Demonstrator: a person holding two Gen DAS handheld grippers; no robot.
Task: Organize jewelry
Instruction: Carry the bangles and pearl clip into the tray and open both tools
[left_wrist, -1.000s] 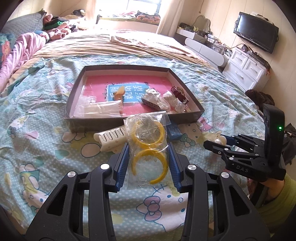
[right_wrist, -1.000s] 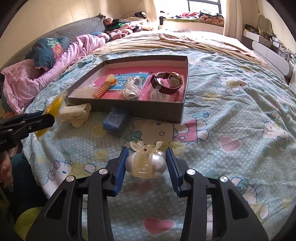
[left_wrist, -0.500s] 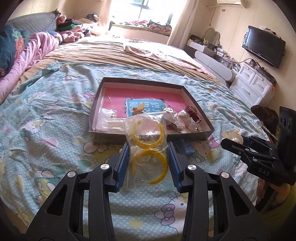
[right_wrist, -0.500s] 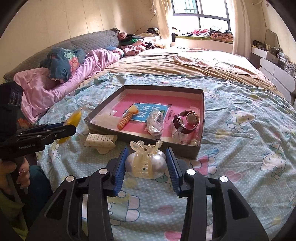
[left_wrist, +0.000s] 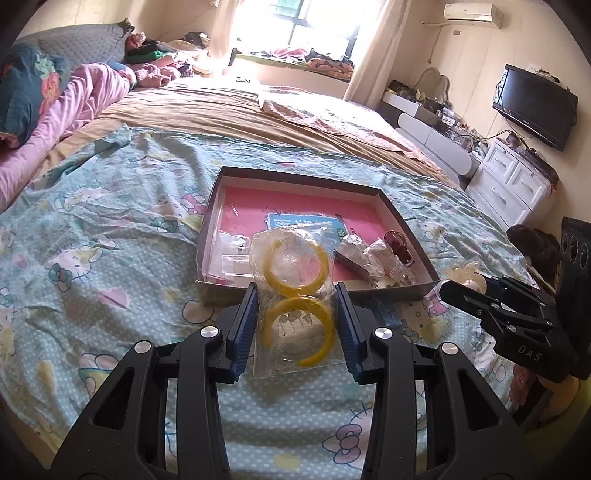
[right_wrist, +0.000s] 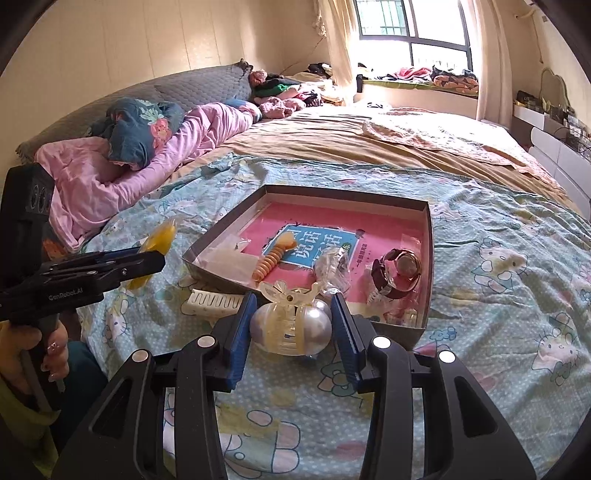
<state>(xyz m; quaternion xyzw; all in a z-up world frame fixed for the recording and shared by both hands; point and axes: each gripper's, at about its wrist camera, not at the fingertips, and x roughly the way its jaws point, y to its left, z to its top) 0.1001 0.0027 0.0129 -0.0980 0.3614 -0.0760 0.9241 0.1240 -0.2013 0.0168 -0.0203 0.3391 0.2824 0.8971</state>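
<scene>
My left gripper (left_wrist: 295, 314) is shut on a clear bag of yellow bangles (left_wrist: 295, 291) and holds it above the bed, just in front of the grey box (left_wrist: 218, 206). My right gripper (right_wrist: 291, 325) is shut on a pearl hair claw (right_wrist: 291, 328) and holds it above the bed near the box's (right_wrist: 428, 266) front edge. The box has a pink floor and holds a watch (right_wrist: 397, 271), an orange spiral tie (right_wrist: 271, 260) and small clear bags (right_wrist: 332, 267). The right gripper also shows in the left wrist view (left_wrist: 458, 288), and the left gripper shows in the right wrist view (right_wrist: 155, 258).
A white hair clip (right_wrist: 212, 302) lies on the Hello Kitty bedspread (right_wrist: 498, 295) in front of the box. A blue item (left_wrist: 384, 314) lies beside the box. Pink bedding (right_wrist: 122, 177) and pillows lie at the far left. A white dresser (left_wrist: 513, 184) stands at the right.
Both grippers have risen and pulled back from the bed with their items held. The box now looks smaller and farther away in both views.
</scene>
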